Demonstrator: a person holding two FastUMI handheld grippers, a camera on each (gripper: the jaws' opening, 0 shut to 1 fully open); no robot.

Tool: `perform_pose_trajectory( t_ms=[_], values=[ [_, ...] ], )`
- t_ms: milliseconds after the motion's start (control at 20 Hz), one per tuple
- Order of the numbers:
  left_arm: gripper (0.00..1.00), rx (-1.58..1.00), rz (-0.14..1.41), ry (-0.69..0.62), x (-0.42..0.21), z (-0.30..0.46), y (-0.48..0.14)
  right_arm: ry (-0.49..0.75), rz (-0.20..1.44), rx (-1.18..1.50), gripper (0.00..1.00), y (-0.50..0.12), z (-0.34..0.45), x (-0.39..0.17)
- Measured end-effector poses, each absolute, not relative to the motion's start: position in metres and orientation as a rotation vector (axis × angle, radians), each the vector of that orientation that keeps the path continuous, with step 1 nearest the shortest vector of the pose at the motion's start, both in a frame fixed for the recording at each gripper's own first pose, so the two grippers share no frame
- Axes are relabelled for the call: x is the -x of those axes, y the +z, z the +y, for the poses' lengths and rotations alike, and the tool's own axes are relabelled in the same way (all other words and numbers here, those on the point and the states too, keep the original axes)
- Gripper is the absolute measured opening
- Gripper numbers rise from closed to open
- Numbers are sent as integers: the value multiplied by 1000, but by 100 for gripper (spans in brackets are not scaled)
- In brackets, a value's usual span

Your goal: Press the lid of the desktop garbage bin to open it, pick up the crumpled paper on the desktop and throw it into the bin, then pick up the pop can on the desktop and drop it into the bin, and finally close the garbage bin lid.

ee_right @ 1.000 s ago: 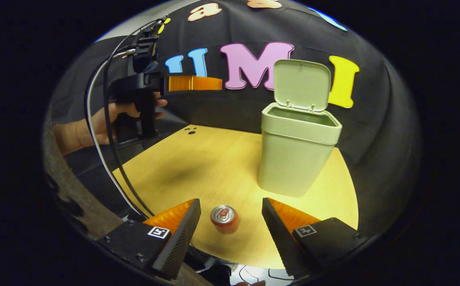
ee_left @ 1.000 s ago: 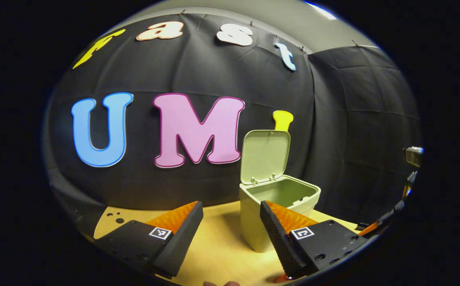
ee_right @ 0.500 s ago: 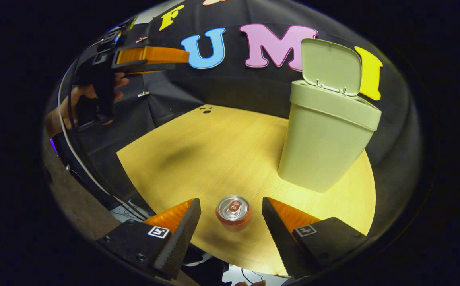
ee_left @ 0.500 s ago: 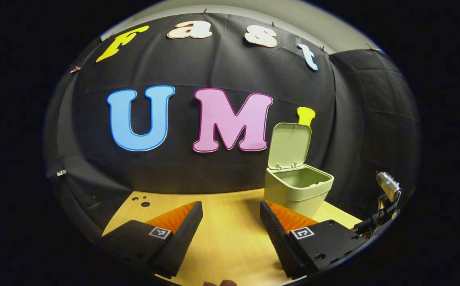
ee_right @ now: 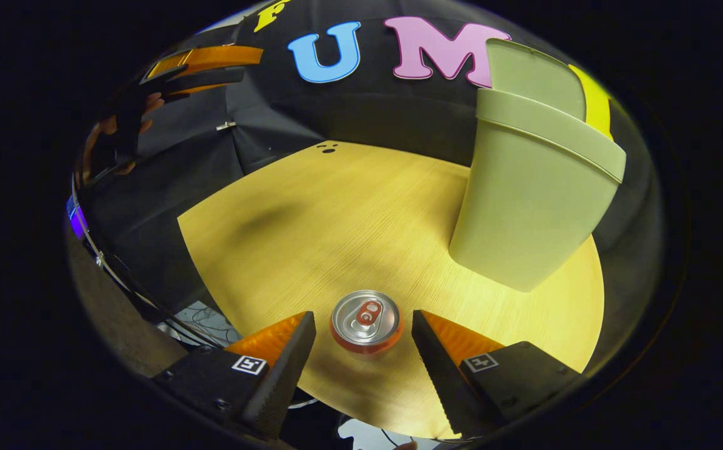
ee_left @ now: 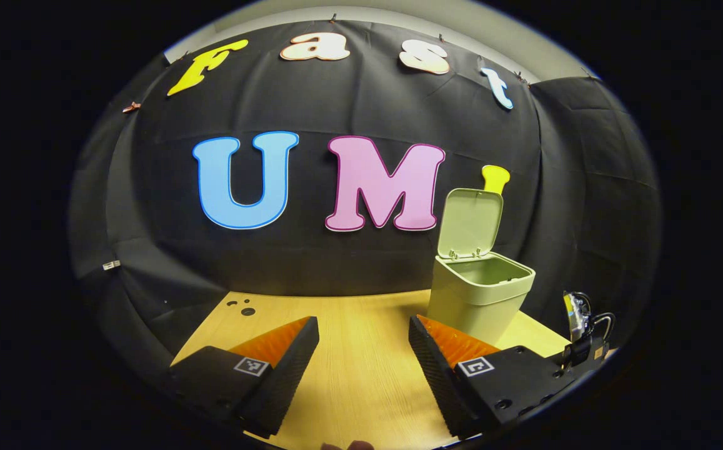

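Note:
A pale green bin (ee_left: 478,294) stands at the table's back right, its lid (ee_left: 470,223) tipped up open. The right gripper view has the bin (ee_right: 533,212) close on the right. An upright red pop can (ee_right: 367,320) stands near the table's front edge, seen from above. My right gripper (ee_right: 363,331) is open above it, with the can between the fingertips and a gap on each side. My left gripper (ee_left: 363,337) is open and holds nothing, over the wooden table (ee_left: 361,387) left of the bin. The left gripper (ee_right: 202,61) also appears at the upper left, held by a hand (ee_right: 102,134).
Small dark holes (ee_left: 242,307) mark the table's far left corner. A cable and a device (ee_left: 580,322) sit at the right edge beyond the bin. Cables (ee_right: 202,315) lie below the table's near left edge. Bare wood (ee_right: 336,212) spreads left of the bin.
My right gripper has come down and forward over the can, which now sits between the fingertips. My left gripper has drawn back and left from the bin, which looks smaller.

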State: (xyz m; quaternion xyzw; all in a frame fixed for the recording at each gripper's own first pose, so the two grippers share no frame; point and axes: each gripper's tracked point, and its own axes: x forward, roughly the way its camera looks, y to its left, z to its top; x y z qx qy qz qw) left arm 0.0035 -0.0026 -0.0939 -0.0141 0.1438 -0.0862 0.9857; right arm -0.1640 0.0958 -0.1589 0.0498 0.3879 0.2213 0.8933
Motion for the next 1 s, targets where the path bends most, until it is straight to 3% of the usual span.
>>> perform_pose_trajectory(
  t_ms=[350, 450, 1000],
  values=[
    [94, 42, 305, -140, -6, 7, -100, 456, 865, -96, 98, -172, 94, 169],
    [94, 44, 309, -137, -7, 7, -102, 447, 854, -120, 82, -168, 97, 164],
    [94, 69, 317, -137, -19, 3, -112, 435, 821, -104, 82, -151, 82, 158]
  ],
)
